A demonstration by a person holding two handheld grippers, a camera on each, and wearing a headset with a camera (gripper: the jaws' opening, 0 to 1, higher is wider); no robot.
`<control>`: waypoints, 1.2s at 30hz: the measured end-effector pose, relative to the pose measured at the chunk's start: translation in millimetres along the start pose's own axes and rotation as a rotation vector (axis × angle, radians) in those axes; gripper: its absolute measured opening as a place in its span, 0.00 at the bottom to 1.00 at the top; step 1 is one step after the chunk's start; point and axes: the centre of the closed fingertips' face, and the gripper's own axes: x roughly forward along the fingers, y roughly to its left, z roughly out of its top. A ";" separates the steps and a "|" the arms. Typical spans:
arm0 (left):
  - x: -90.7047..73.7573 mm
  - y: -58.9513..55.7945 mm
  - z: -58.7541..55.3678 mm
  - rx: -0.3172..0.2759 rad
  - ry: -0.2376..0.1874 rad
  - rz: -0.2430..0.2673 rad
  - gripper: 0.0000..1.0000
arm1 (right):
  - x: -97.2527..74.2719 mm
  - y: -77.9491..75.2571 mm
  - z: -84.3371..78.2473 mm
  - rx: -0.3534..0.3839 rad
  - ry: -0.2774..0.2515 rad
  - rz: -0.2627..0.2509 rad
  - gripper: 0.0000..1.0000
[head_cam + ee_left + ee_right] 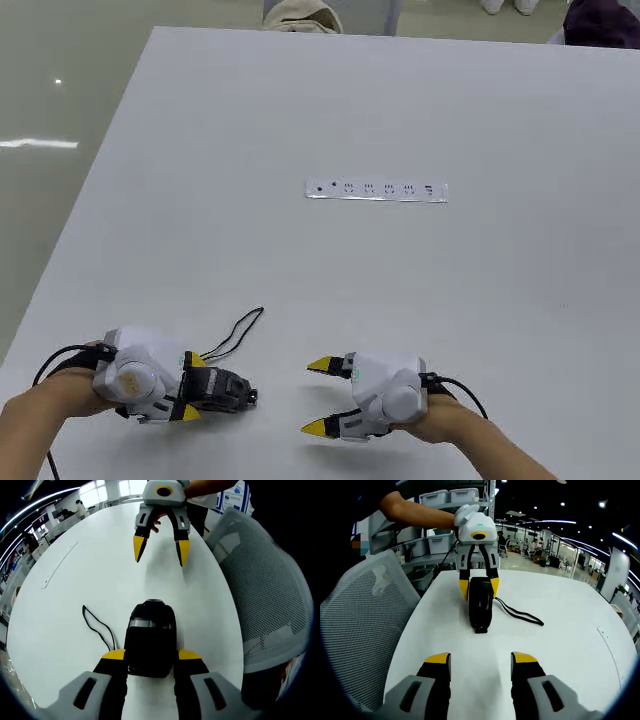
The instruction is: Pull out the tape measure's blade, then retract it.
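A black tape measure (226,390) with a black wrist strap (236,333) rests on the white table near its front edge. My left gripper (190,386) is shut on the tape measure (150,637), yellow tips on both its sides. The blade's end faces my right gripper (318,397), which stands open a short way to the right with nothing between its fingers. From the right gripper view, the tape measure (480,602) stands upright in the left gripper (479,586), ahead of my right gripper (481,664). The right gripper (160,550) faces the left one.
A white power strip (376,190) lies flat across the middle of the table (480,300). A grey mesh chair (265,595) stands beside the table's near edge. Shelves with bins (440,535) stand behind the person's arm.
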 end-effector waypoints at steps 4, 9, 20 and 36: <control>0.6 0.0 0.6 -0.001 -0.001 -0.011 0.31 | 8.5 0.6 3.3 -0.003 0.000 0.009 0.46; 0.8 -0.4 0.5 -0.003 -0.004 -0.017 0.30 | 18.5 -0.2 6.9 -0.003 -0.005 0.015 0.44; 0.7 -0.8 0.3 -0.033 -0.017 -0.022 0.29 | 36.2 -2.2 16.3 0.005 -0.038 0.025 0.34; -1.3 -0.8 -0.3 -0.043 -0.035 -0.026 0.29 | 62.8 0.0 15.8 -0.002 -0.033 0.062 0.23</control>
